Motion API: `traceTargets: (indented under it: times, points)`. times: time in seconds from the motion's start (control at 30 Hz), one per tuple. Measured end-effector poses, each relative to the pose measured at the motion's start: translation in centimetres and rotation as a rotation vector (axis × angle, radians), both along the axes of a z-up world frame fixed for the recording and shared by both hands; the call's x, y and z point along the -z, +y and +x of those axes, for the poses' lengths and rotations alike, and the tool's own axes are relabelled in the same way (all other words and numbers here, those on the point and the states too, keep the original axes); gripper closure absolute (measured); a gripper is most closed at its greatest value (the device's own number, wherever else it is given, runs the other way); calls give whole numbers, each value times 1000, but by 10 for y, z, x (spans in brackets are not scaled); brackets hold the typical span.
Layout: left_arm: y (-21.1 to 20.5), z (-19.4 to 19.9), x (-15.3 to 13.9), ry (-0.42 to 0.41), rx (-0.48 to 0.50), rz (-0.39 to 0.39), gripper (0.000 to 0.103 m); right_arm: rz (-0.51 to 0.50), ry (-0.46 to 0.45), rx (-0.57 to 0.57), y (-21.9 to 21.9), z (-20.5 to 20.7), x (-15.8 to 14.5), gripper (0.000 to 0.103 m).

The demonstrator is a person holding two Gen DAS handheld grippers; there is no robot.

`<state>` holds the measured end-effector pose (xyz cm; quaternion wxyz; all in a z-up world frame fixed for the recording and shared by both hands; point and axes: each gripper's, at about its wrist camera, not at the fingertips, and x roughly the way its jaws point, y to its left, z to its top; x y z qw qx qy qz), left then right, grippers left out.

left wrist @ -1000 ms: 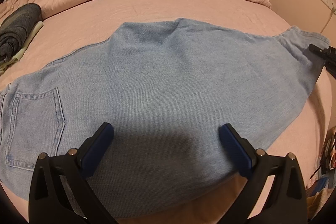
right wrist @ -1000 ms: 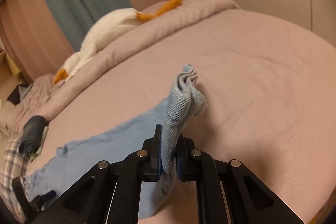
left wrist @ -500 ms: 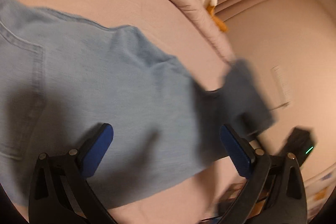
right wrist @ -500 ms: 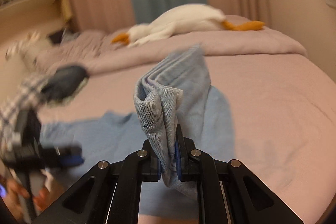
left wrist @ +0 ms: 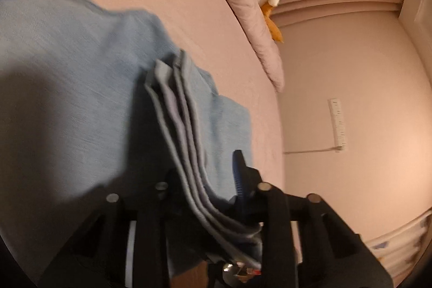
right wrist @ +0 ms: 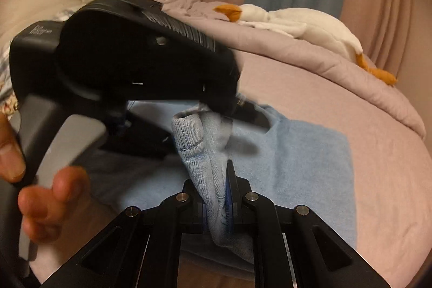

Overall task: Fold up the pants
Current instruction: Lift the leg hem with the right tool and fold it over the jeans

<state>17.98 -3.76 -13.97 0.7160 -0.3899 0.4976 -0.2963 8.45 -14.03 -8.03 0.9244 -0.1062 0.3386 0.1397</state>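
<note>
Light blue denim pants (left wrist: 81,88) lie spread on the pink bed; they also show in the right wrist view (right wrist: 302,158). My left gripper (left wrist: 208,196) is shut on a bunched stack of the pants' hem layers (left wrist: 178,120). My right gripper (right wrist: 218,196) is shut on the same bunch of hem folds (right wrist: 199,150), lifted above the bed. The left gripper's black body (right wrist: 129,53) fills the upper left of the right wrist view, right by the bunch. A hand (right wrist: 46,193) holds it.
A rumpled pink duvet (right wrist: 310,61) with a white goose plush (right wrist: 305,23) lies along the far side of the bed. The bed's edge and a wall with a white power strip (left wrist: 337,123) are to the right in the left wrist view.
My right gripper carried the pant hems over toward the left gripper. My left gripper, open a second ago, has closed on the same bunch of hems.
</note>
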Motion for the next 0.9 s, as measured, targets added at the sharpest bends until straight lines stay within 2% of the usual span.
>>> traceTargets:
  times: [0.07,0.17,0.33,0.43,0.5,0.57,0.6,0.67,0.73,0.8,0.9]
  points:
    - [5,0,0,-24,-12,23,83,0,8,-4,0,1,1,91]
    - [11,5,3,-38,-28,109,83,-41,13,-9,9,2,4,91]
    - [19,8,15,-15,-32,136,83,-38,50,-17,11,13,13,91]
    - [17,5,14,-16,-30,197,84,-42,97,-26,13,19,21,87]
    - [17,1,9,-26,-32,234,80,-60,91,-31,17,18,19,85]
    - [20,-4,2,-45,-35,256,77,-62,101,-41,20,16,19,77]
    - [22,-8,-2,-64,-36,272,74,-50,112,-47,21,16,18,74]
    - [25,-11,-10,-100,-41,294,64,40,153,-77,16,12,11,53]
    - [28,-16,-19,-141,-57,319,43,114,154,-108,11,1,-1,45]
    - [26,-18,-25,-173,-64,339,39,157,147,-155,7,-11,-12,45]
    - [17,-23,-37,-237,-35,382,39,298,142,-184,-19,-23,-33,45]
